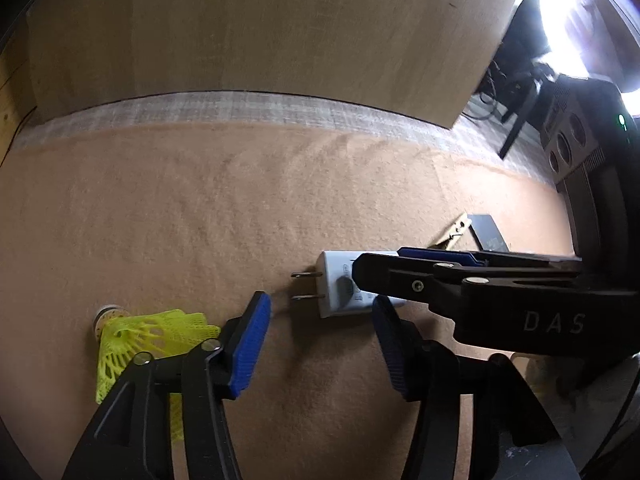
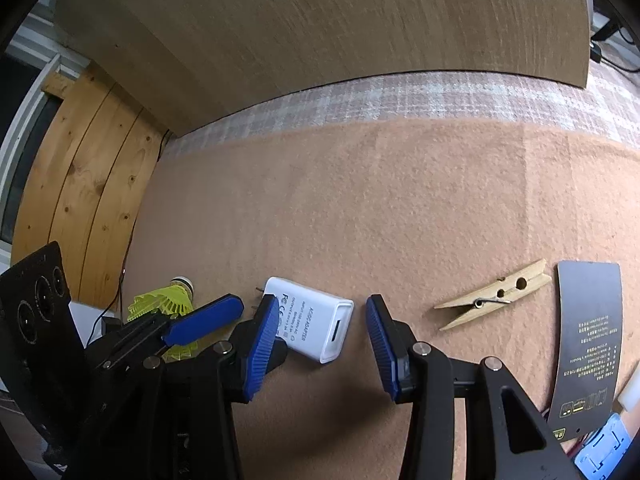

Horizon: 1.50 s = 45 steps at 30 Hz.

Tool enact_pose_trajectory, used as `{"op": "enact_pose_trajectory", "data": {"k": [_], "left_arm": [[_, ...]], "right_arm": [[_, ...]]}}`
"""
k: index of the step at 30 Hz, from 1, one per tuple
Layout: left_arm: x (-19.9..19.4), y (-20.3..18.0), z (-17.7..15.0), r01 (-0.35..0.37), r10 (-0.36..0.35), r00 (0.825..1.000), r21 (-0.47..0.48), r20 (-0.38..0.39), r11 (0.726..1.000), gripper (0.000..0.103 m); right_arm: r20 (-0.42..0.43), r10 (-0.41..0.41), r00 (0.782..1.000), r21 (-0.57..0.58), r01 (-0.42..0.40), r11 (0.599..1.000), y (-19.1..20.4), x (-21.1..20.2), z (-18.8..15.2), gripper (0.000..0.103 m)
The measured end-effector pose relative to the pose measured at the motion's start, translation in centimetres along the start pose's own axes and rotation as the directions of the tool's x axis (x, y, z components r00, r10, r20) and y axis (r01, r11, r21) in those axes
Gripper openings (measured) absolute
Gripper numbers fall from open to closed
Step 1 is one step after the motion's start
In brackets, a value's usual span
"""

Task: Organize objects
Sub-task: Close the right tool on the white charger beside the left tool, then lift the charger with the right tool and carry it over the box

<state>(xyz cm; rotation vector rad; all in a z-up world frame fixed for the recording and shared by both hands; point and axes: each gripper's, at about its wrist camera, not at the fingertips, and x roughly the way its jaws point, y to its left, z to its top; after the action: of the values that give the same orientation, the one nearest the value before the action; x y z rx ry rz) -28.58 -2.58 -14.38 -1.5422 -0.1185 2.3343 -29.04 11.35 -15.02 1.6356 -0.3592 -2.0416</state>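
Hiding behind right tongs (image 1: 400,276), white adapter (image 1: 334,284), shuttlecock (image 1: 132,340) half-covered

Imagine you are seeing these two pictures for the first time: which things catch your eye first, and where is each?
The neon-yellow shuttlecock stands out most, lying at the left on the tan felt mat. Next comes the white plug adapter mid-mat, with the right gripper open around it and the left gripper open just short of its prongs. To the right lie a wooden clothespin and a dark printed card.
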Motion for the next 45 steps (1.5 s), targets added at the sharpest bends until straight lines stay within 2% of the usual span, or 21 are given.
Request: {"op": "enact_pose_trajectory", "data": {"k": [3,6,9,14,23,32,45], "left_arm": [[0.5,-0.6,-0.1,0.012,-0.012,1.000,0.047,-0.007,0.999,0.063],[0.8,-1.1,0.1,0.022,-0.022,1.000,0.076,0.001,0.997,0.062],[1.0,-1.5,0.4,0.019,-0.019,1.000,0.081,0.001,0.997,0.062],[0.8,-1.6,0.1,0.025,-0.025,1.000,0.054,0.005,0.998,0.054],[-0.2,-3.6,-2.8,0.054,-0.054,0.999,0.030,-0.006,0.998,0.053],[-1.5,-9.4,-5.3,0.078,-0.078,0.997,0.068,0.005,0.995,0.052],[-3.9,-20.8,-7.1,0.120,-0.129,0.991,0.209,0.028,0.971,0.052]], "right_arm": [[-0.010,0.005,1.000,0.009,-0.005,1.000,-0.2,0.0,-0.1,0.040],[-0.017,0.030,0.999,0.007,-0.030,1.000,-0.2,0.0,0.0,0.027],[-0.016,0.029,0.999,0.005,-0.029,1.000,0.0,-0.1,0.0,0.027],[-0.014,0.023,1.000,0.012,-0.023,1.000,0.1,-0.4,-0.4,0.026],[-0.009,-0.016,1.000,0.022,0.016,1.000,-0.6,-2.2,-3.2,0.026],[0.035,-0.012,0.999,0.062,0.010,0.998,-5.0,-6.0,-4.7,0.026],[0.159,-0.052,0.986,0.150,0.028,0.988,-9.7,-16.1,-10.6,0.026]]}}
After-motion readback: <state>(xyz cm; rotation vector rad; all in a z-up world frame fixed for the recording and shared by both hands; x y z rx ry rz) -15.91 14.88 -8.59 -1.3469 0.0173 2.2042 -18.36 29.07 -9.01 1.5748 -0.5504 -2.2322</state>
